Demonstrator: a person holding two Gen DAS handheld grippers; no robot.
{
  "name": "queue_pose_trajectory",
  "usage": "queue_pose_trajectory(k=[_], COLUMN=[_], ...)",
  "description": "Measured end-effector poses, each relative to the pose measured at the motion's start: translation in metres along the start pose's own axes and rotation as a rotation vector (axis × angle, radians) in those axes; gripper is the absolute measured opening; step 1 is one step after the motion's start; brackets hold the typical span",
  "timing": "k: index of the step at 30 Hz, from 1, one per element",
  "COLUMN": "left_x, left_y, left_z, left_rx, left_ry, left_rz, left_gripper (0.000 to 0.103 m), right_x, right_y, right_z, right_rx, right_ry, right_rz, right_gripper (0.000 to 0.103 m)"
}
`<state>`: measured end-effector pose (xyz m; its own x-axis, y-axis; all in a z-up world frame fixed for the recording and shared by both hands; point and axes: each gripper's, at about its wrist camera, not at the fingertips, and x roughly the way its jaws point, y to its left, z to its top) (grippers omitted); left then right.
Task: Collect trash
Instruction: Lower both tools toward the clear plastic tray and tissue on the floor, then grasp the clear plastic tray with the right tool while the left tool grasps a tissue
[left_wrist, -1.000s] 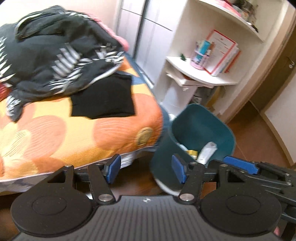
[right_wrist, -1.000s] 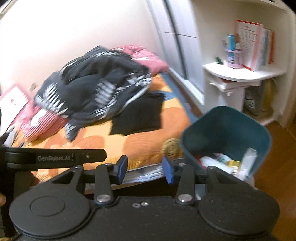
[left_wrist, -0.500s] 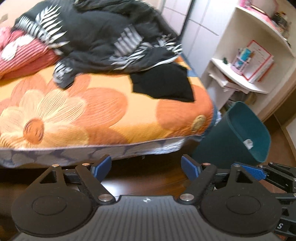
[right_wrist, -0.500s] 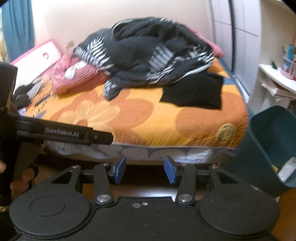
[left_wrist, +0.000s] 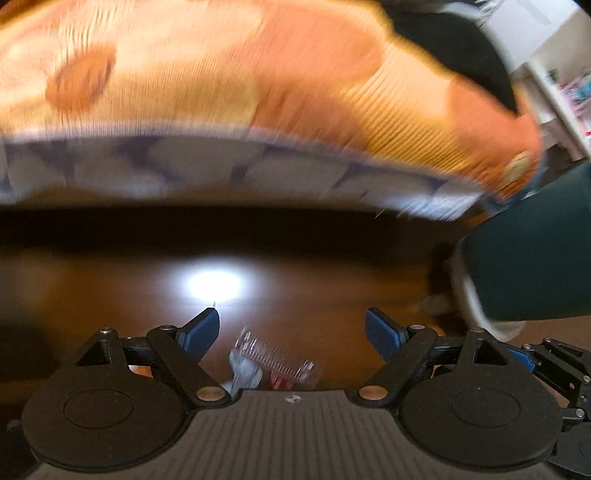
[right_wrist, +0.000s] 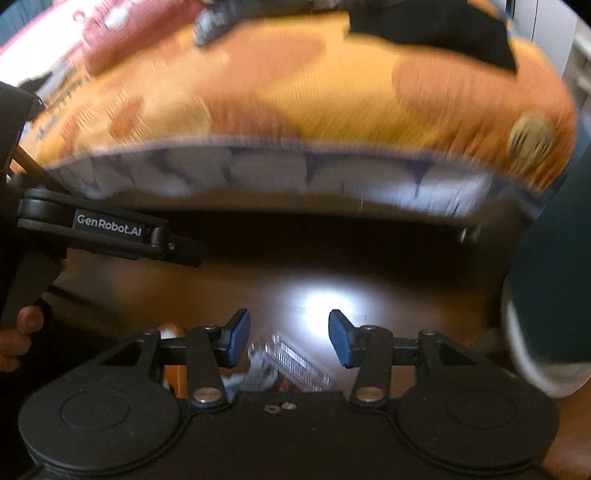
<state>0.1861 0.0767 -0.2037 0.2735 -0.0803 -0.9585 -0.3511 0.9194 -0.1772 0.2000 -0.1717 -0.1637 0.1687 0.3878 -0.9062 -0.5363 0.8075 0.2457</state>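
Both pairs of jaws stand spread with nothing between the pads: the left gripper (left_wrist: 291, 334) is opening wider at this moment, and the right gripper (right_wrist: 290, 338) holds a narrower gap. Each points steeply down at the dark wooden floor (left_wrist: 110, 288), and the trash lies there close under them: a clear crinkled plastic wrapper (left_wrist: 275, 356) with a ridged seam, some pale and red scraps bunched beside it (the blur hides what they are). In the right wrist view the same wrapper (right_wrist: 295, 360) sits low between the pads, slightly left of centre. It looks very light, thin and floppy, likely slick on its flat face and prone to sliding on the polished boards, so a push from the side would probably just shove it along. The raised, crumpled part near the ridged seam seems the best place to pinch, coming from above so one pad lands on each side of the fold. The teal bin (left_wrist: 535, 266) stands at the right, tilted, near the foot of the bed (left_wrist: 295, 92) with its orange flowered cover.
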Motion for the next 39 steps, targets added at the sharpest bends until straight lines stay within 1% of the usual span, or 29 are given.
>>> queue_pose_trajectory(k=[3,7,10,13,15,18,19,22,26,28,30,32,34,37,39], left_x=[0.039,0.087,0.119,0.153,0.171,0.204,0.211,0.233,0.257,0.265,0.275,0.285,0.295,0.311,0.317], left_y=[0.015,0.032,0.037,0.042,0.045,0.048,0.05,0.054,0.049,0.045,0.043,0.04,0.037,0.037,0.035], left_z=[-0.003,-0.011,-0.014,-0.021,-0.025,-0.034,-0.036,-0.046,-0.066,-0.079,-0.089,-0.098,-0.108,-0.12,-0.123], left_rx=[-0.061,-0.112,-0.086,-0.066,-0.052,0.006,0.012,0.026,0.132,0.192,0.222,0.255,0.289,0.303,0.307], left_ry=[0.091,0.205,0.271,0.359,0.367,0.431,0.447,0.513,0.599,0.634,0.664,0.691,0.716,0.758,0.767], left_rz=[0.02,0.077,0.135,0.158,0.215,0.268,0.271,0.243,0.221,0.219,0.209,0.207,0.218,0.228,0.232], left_gripper=[0.086,0.086,0.086,0.086,0.086,0.086,0.086,0.086,0.086,0.086,0.086,0.086,0.086,0.086,0.086], right_x=[0.032,0.079,0.112,0.144,0.167,0.196,0.204,0.228,0.26,0.271,0.282,0.29,0.297,0.308,0.316], right_y=[-0.008,-0.018,-0.019,-0.018,-0.016,-0.013,-0.013,-0.016,-0.022,-0.029,-0.033,-0.035,-0.033,-0.031,-0.03], right_z=[0.002,0.003,0.0,-0.008,-0.013,-0.022,-0.025,-0.035,-0.045,-0.046,-0.047,-0.049,-0.051,-0.055,-0.058], right_rx=[0.011,0.041,0.008,-0.041,-0.085,-0.146,-0.153,-0.161,-0.158,-0.135,-0.122,-0.137,-0.149,-0.181,-0.198], right_ry=[0.079,0.188,0.25,0.313,0.359,0.411,0.425,0.466,0.524,0.531,0.532,0.522,0.527,0.534,0.538], right_rz=[0.011,0.029,0.012,0.021,0.017,0.003,0.01,0.041,0.065,0.071,0.072,0.065,0.079,0.07,0.063], right_gripper=[0.047,0.047,0.047,0.046,0.046,0.046,0.046,0.046,0.046,0.046,0.046,0.046,0.046,0.046,0.046])
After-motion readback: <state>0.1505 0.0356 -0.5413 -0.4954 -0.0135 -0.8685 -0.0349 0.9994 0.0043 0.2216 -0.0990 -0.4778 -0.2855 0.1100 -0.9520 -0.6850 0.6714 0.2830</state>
